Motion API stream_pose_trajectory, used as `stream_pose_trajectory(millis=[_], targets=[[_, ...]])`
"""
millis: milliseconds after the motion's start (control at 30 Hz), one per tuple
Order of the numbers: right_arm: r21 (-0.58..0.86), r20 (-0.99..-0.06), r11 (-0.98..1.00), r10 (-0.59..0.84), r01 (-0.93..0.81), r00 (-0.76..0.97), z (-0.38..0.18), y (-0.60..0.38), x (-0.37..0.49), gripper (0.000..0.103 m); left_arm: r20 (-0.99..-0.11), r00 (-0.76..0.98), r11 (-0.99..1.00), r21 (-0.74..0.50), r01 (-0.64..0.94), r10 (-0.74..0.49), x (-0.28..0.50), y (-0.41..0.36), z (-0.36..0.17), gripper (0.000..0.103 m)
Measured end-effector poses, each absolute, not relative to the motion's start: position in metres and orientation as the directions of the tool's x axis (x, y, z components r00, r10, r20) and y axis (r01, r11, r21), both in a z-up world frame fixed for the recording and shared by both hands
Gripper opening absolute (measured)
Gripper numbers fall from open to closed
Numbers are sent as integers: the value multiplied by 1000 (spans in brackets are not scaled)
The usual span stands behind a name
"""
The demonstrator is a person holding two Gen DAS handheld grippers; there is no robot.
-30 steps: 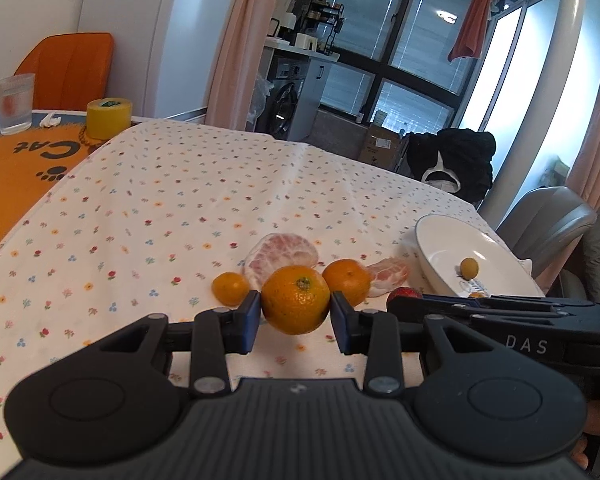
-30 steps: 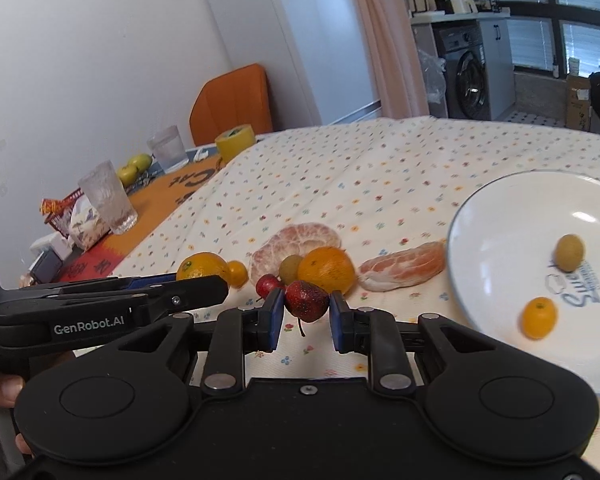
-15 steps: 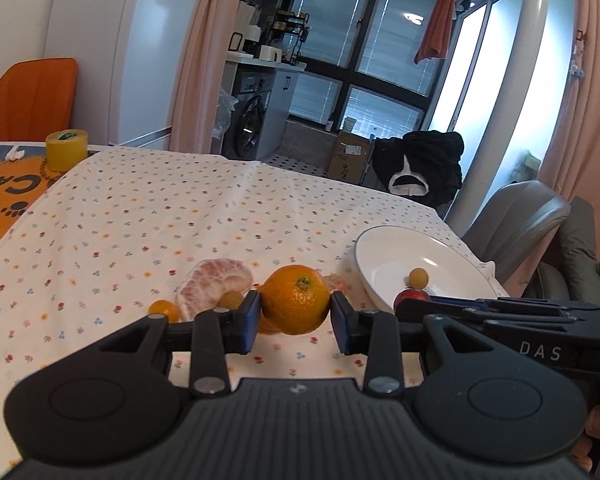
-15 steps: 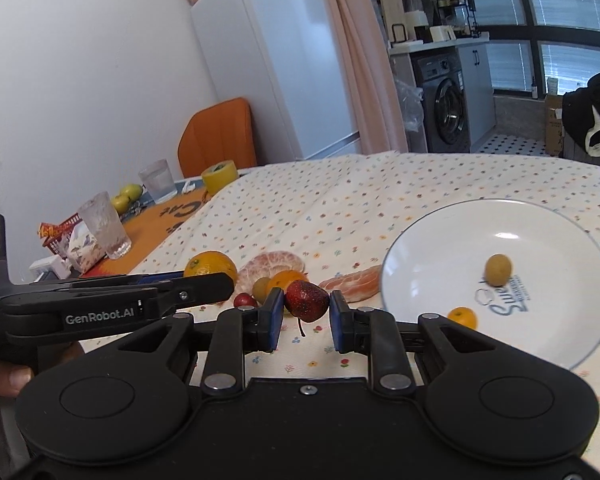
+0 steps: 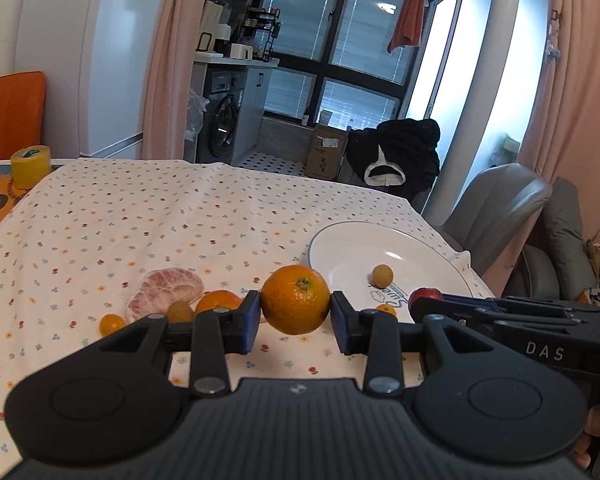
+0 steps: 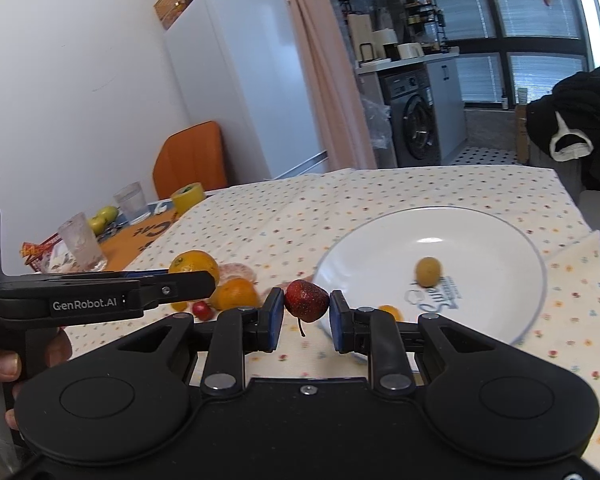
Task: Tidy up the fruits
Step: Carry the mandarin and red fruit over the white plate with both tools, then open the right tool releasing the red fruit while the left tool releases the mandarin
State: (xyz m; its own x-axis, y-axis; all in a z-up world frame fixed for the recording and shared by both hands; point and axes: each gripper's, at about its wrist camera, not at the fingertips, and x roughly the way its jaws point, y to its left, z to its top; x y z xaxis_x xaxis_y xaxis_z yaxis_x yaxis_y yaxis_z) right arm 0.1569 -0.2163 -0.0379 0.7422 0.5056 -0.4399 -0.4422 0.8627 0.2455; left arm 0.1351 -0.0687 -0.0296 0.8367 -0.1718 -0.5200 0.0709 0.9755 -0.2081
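Observation:
My left gripper [image 5: 296, 316] is shut on an orange tangerine [image 5: 295, 299], held above the tablecloth just left of the white plate [image 5: 420, 252]. My right gripper [image 6: 306, 316] is shut on a small red fruit with a stem [image 6: 306, 300], at the plate's [image 6: 480, 236] near left rim. On the plate lie a yellow-green small fruit [image 6: 428, 271] and a small orange one [image 6: 391, 312]. On the cloth remain a peeled citrus half [image 5: 165, 294], another tangerine [image 5: 218, 301], a kumquat [image 5: 112, 324] and a red cherry [image 6: 202, 310].
A yellow tape roll [image 5: 30, 166] and an orange mat lie at the table's far left. Two glasses [image 6: 82, 246] and green fruits [image 6: 106, 214] stand there too. A grey chair [image 5: 500, 208] is beyond the plate. A hand [image 6: 4, 364] holds the left gripper.
Both grippers rose and swung right toward the plate, each still holding its fruit. The plate now lies closer and more central in both views.

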Motion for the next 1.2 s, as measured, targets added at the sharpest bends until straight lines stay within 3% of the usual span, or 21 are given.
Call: stream_pose_trajectory(millis=[300, 833, 1133, 1200], targets=[[187, -451, 907, 421, -379, 787, -51, -237, 164, 23, -539, 818, 976, -186, 115, -199, 156, -95, -37, 36], [234, -496, 922, 385, -307, 779, -73, -267, 179, 23, -590, 772, 971, -171, 165, -235, 194, -127, -58, 36], [238, -497, 927, 373, -290, 783, -73, -271, 179, 33, -605, 760, 971, -165, 172, -237, 203, -133, -63, 36], [238, -492, 928, 369, -286, 788, -72, -272, 177, 39, -613, 753, 971, -168, 172, -240, 205, -133, -64, 36]])
